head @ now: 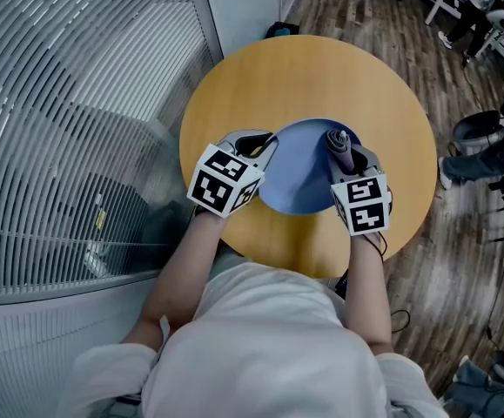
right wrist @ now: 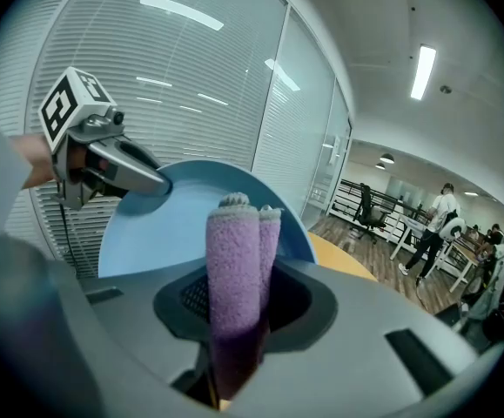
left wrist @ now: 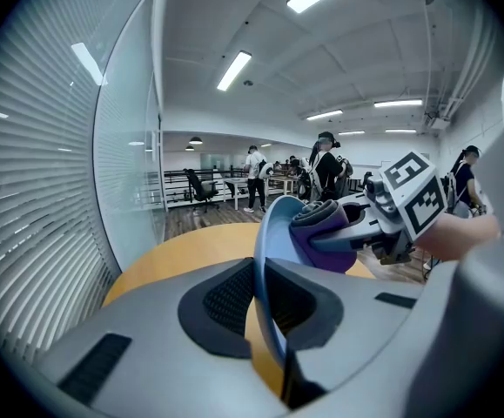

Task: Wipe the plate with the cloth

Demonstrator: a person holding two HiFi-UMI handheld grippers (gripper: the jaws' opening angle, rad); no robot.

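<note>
Wiping under way: left gripper (head: 260,149), jaws nearly closed, pinches the plate (head: 299,181) at its nine o'clock rim; right gripper (head: 346,157) clamps the rolled cloth (right wrist: 234,259) at three o'clock. Next, probably sweep the cloth across the plate's face.

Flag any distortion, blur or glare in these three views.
Head view: sharp and evenly lit, blinds bowed by the lens. Left gripper view: heavy fisheye, dark corners, plate soft up close. Right gripper view: same fisheye, cloth blurred near its base, light streaks on the glass.
</note>
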